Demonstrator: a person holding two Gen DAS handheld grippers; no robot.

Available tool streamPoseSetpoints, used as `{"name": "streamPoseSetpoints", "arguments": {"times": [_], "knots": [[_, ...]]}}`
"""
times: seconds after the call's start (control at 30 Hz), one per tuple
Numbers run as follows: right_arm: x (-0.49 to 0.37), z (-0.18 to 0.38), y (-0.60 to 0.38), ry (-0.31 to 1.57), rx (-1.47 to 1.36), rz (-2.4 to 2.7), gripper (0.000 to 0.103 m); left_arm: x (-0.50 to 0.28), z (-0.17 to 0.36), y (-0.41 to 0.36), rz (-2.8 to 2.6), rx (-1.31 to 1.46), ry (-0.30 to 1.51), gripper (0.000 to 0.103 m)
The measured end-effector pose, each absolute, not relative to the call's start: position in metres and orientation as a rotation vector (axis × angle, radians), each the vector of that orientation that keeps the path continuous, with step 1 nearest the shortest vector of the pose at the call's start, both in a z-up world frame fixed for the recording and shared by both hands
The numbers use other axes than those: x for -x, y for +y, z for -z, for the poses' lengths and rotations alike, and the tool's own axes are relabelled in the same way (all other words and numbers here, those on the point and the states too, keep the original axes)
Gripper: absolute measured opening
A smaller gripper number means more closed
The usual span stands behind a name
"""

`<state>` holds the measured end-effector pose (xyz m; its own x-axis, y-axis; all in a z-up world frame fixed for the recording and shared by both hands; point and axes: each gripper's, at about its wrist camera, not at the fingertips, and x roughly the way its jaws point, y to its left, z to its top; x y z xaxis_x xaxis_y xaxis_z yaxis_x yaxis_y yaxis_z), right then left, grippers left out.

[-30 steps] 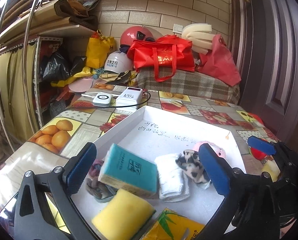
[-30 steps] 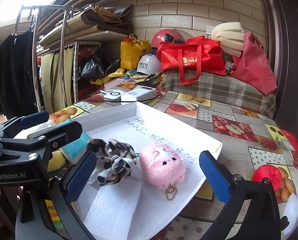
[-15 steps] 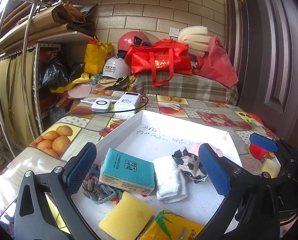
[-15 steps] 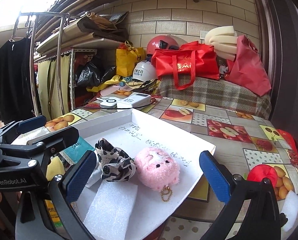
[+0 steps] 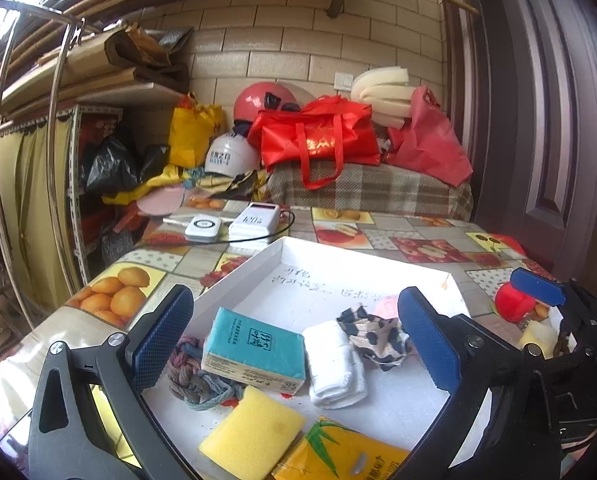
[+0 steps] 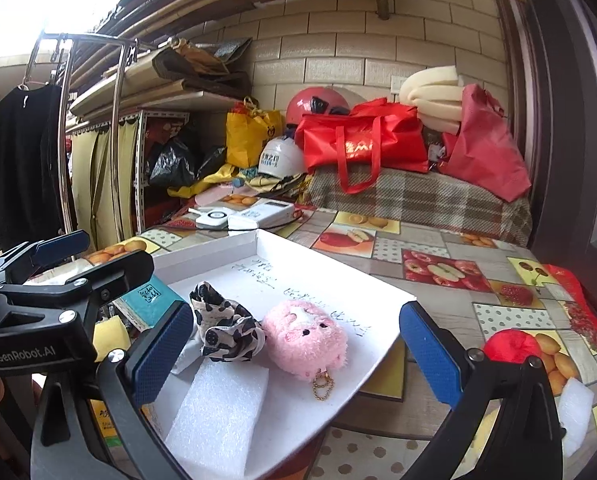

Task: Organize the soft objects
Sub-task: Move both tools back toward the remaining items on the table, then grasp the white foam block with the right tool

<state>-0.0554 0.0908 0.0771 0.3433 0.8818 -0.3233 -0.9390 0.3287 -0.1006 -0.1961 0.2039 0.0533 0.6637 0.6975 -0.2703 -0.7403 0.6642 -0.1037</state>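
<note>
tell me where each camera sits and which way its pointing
Left wrist: rides the left gripper, looking forward and down over the white tray; both blue-padded fingers frame it, the right gripper shows at the right edge.
Right wrist: rides the right gripper, facing the tray's right part and the pink plush; the left gripper pokes in from the left.
Shared: tray, spotted fabric, teal tissue pack, brick wall.

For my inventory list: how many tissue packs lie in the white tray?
2. The teal pack lies at the tray's left side, resting on a braided cloth. The yellow pack lies at the near edge, cut off by the frame. Others may be hidden.
</note>
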Motion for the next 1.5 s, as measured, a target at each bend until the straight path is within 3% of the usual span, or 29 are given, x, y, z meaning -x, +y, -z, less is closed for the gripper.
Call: {"name": "streamPoseSetpoints", "arguments": {"times": [0.17, 0.4, 0.6, 0.8, 1.17, 1.5], "knots": [[0.060, -0.084, 0.051, 0.148, 0.238, -1.089, 0.103, 0.199, -0.060, 0.184, -0.754, 0.172, 0.152, 0.103], [0.045, -0.100, -0.032, 0.004, -0.082, -0.869, 0.103, 0.190, -0.061, 0.174, -0.718, 0.138, 0.184, 0.103], [0.010, -0.099, -0.047, 0.153, -0.021, -0.874, 0.103, 0.193, -0.060, 0.173, -0.558, 0.288, 0.157, 0.103], [-0.004, -0.100, -0.077, 0.187, 0.049, -0.842, 0.103, 0.192, -0.067, 0.148, -0.385, 0.213, 0.089, 0.103], [-0.103, -0.077, -0.147, 0.557, -0.076, -0.643, 0.103, 0.122, -0.057, 0.089, -0.217, 0.064, 0.351, 0.103], [-0.132, -0.049, -0.123, 0.766, 0.005, -0.679, 0.103, 0.038, -0.038, 0.065, -0.110, 0.102, 0.567, 0.102]]}}
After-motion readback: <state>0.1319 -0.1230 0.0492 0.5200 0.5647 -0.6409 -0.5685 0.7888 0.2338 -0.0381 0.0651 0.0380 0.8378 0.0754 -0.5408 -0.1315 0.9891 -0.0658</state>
